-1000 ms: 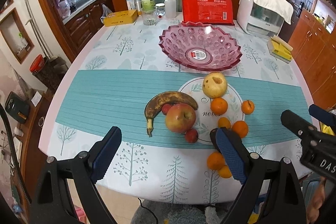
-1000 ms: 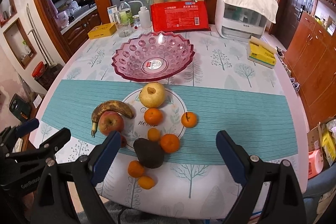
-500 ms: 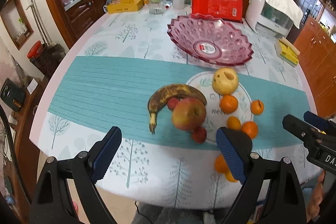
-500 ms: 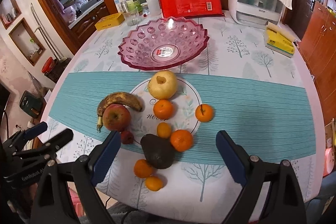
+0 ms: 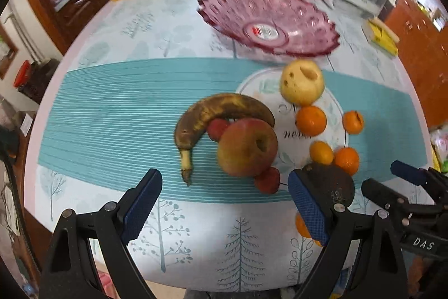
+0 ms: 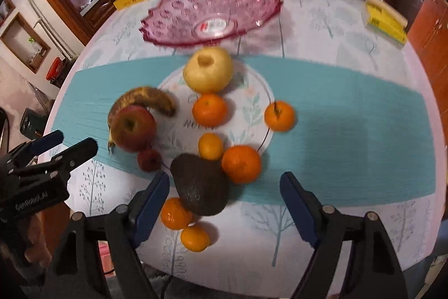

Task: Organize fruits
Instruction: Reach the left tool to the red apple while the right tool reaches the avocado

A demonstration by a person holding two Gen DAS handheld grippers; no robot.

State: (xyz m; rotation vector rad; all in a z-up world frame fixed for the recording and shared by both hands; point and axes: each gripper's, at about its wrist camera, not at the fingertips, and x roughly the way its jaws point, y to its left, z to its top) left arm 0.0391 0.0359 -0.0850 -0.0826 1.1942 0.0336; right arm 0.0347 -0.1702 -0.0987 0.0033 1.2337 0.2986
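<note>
Just ahead of the right tongs (image 6: 224, 198), whose jaws have been closing yet stand wide, lies the avocado (image 6: 200, 185); left tongs (image 5: 222, 205) gape empty.

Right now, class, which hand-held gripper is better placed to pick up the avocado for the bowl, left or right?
Right, probably. The right hand-held gripper is open with the avocado lying between its fingers; the left hand-held gripper frames the apple instead.

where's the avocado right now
In the right wrist view the avocado lies on the table near its front edge, low and left of centre, beside an orange on its right, with a small red fruit to its left.
</note>
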